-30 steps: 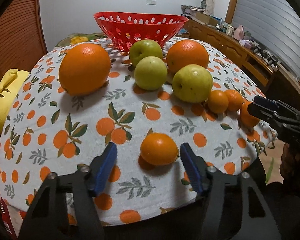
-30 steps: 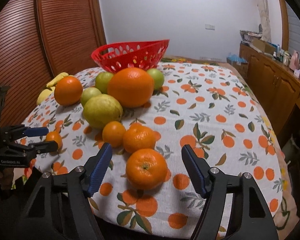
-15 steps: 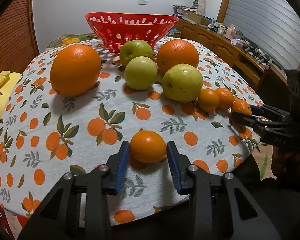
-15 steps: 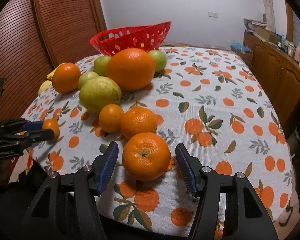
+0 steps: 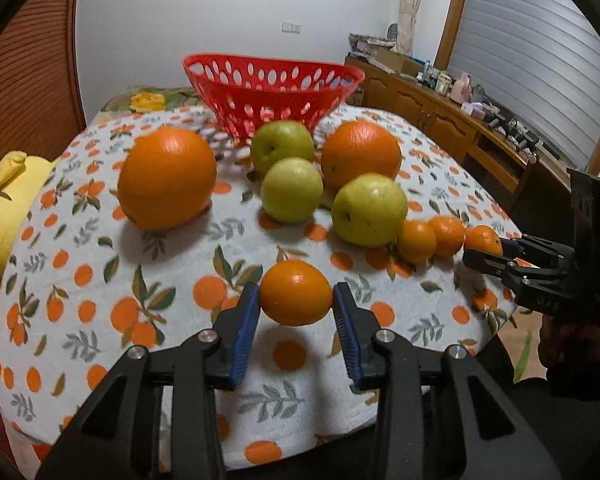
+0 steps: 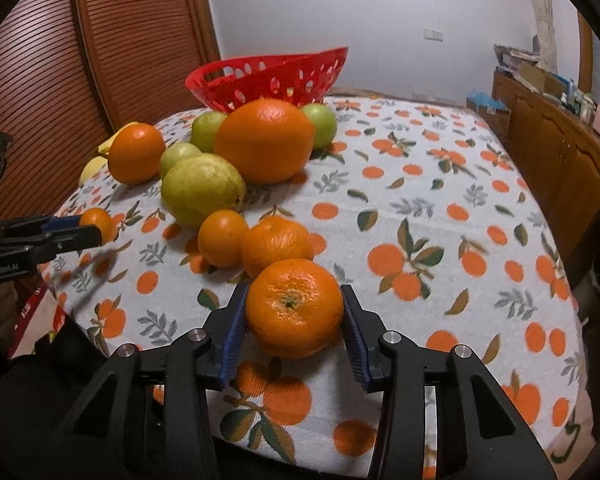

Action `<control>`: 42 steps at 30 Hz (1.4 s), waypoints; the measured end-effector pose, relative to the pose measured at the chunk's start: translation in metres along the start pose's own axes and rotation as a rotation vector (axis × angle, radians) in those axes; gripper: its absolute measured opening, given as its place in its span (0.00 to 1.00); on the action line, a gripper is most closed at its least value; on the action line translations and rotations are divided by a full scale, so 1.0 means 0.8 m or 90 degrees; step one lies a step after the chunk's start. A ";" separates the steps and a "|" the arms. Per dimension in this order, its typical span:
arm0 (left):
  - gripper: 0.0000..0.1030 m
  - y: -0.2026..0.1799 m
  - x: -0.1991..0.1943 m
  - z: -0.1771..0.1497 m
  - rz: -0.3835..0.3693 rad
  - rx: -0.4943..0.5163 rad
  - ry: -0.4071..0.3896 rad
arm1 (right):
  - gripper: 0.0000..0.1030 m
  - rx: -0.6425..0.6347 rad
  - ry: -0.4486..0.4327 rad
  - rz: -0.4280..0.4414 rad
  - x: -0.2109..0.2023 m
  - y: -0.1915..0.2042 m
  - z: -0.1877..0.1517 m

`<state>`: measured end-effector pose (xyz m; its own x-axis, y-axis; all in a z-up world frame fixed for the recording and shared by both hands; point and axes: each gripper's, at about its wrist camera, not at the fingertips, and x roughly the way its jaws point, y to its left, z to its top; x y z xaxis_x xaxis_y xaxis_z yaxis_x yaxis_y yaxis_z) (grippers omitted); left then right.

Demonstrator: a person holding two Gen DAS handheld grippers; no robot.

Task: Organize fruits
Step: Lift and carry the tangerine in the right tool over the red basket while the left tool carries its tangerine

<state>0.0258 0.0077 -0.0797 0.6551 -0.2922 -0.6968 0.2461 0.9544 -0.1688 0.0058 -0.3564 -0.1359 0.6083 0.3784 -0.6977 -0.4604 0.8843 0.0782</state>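
My left gripper (image 5: 295, 304) is shut on a small smooth orange (image 5: 296, 293) and holds it just above the tablecloth. My right gripper (image 6: 294, 312) is shut on a mandarin (image 6: 295, 307), also lifted a little; it shows at the right of the left wrist view (image 5: 485, 241). A red perforated basket (image 5: 272, 92) stands empty at the table's far side. In front of it lie two big oranges (image 5: 167, 176) (image 5: 361, 154), green apples (image 5: 292, 190) and a pear-like yellow-green fruit (image 5: 369, 210). Two small mandarins (image 6: 276, 242) lie beyond the right gripper.
The round table has an orange-print cloth (image 5: 100, 280). Bananas (image 5: 4, 204) lie at the table's left edge. A wooden slatted door (image 6: 60, 60) is on the left. A wooden sideboard (image 5: 480, 136) with clutter stands on the right.
Both grippers closed onto their fruit and lifted them slightly off the cloth.
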 end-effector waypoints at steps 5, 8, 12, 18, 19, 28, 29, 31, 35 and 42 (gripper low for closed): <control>0.35 0.004 -0.005 0.010 0.004 0.003 -0.024 | 0.43 -0.006 -0.026 -0.003 -0.007 -0.003 0.021; 0.35 0.007 -0.001 0.017 -0.001 0.002 -0.025 | 0.43 -0.010 -0.044 -0.002 -0.010 -0.003 0.037; 0.35 0.012 -0.001 0.032 -0.003 0.003 -0.040 | 0.43 -0.010 -0.067 0.004 -0.011 -0.005 0.060; 0.35 0.013 0.001 0.059 -0.002 0.017 -0.064 | 0.43 -0.029 -0.095 0.009 -0.007 -0.001 0.093; 0.35 0.013 0.001 0.064 -0.001 0.020 -0.066 | 0.43 -0.032 -0.100 0.011 -0.005 0.000 0.100; 0.35 0.019 0.007 0.109 -0.001 0.027 -0.096 | 0.43 -0.061 -0.119 0.019 0.013 0.010 0.145; 0.35 0.020 0.008 0.114 0.002 0.028 -0.098 | 0.43 -0.066 -0.122 0.019 0.014 0.013 0.151; 0.35 0.021 0.007 0.121 0.003 0.031 -0.103 | 0.43 -0.080 -0.132 0.019 0.014 0.019 0.160; 0.35 0.020 0.004 0.131 0.009 0.038 -0.113 | 0.43 -0.093 -0.142 0.030 0.017 0.029 0.180; 0.35 0.031 0.007 0.156 0.010 0.034 -0.125 | 0.43 -0.104 -0.133 0.037 0.043 0.033 0.211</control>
<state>0.1242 0.0221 -0.0007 0.7846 -0.2880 -0.5491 0.2682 0.9561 -0.1183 0.1237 -0.2738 -0.0372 0.6900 0.4902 -0.5325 -0.5861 0.8101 -0.0137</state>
